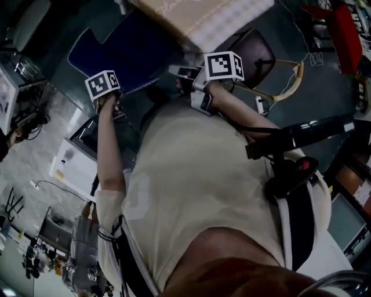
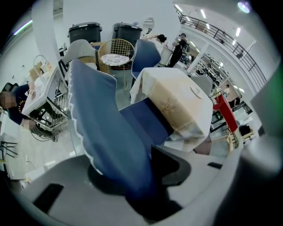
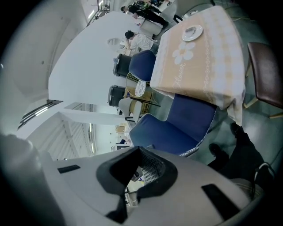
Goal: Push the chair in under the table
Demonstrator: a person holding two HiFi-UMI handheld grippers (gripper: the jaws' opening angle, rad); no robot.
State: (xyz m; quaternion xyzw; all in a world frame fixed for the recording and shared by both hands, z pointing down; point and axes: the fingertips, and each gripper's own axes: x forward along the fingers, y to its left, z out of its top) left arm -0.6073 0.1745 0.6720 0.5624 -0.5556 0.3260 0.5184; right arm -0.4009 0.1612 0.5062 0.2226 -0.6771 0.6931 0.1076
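Observation:
A blue padded chair [image 1: 127,52] stands facing a table with a beige flowered cloth [image 1: 203,17], its seat partly under the cloth's edge. In the left gripper view the chair's backrest [image 2: 110,132] runs down between the jaws, and my left gripper [image 2: 132,176] is shut on its top edge. The table [image 2: 177,97] lies just beyond the seat. My right gripper [image 3: 132,176] is shut and holds nothing. It hangs behind the chair [image 3: 177,123] and looks toward the table [image 3: 199,57], which bears a small plate [image 3: 193,32]. From the head view both grippers [image 1: 116,96] [image 1: 184,74] reach forward past my beige shirt.
A brown chair [image 1: 258,52] stands at the table's right side. Behind the table are another blue chair [image 2: 146,53], a round wire chair [image 2: 114,53] and two black bins [image 2: 84,31]. A white cart [image 2: 40,92] is to the left, with people far off.

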